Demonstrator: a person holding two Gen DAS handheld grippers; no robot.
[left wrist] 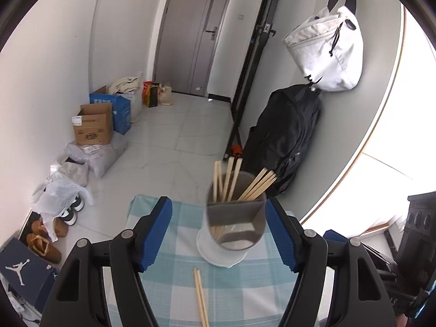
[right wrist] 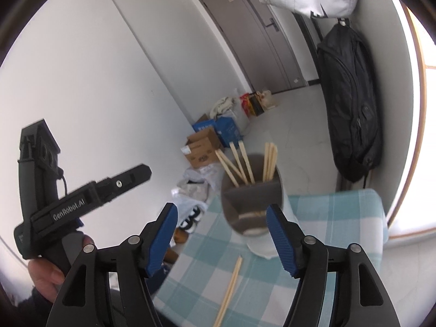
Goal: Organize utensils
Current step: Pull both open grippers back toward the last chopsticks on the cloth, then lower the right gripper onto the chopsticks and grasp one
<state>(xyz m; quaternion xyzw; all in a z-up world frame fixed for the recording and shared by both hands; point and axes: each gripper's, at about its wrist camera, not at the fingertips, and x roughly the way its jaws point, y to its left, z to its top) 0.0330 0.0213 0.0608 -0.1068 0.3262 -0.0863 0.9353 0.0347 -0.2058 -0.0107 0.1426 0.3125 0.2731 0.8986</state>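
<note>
Done: chopsticks (left wrist: 234, 179) in holder (left wrist: 234, 226), frame centre | Left: pair (left wrist: 201, 297) on cloth (left wrist: 174, 278), lower centre | Both grippers (left wrist: 218, 234) (right wrist: 222, 238) spread, empty

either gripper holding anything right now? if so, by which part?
Nothing is held. The left gripper and right gripper are both open, with nothing between the pads. The loose chopsticks lie on the tablecloth, near the holder.

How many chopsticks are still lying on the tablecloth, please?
2: the loose chopsticks lie side by side on the checked tablecloth in front of the utensil holder. More may lie hidden below both views.
</note>
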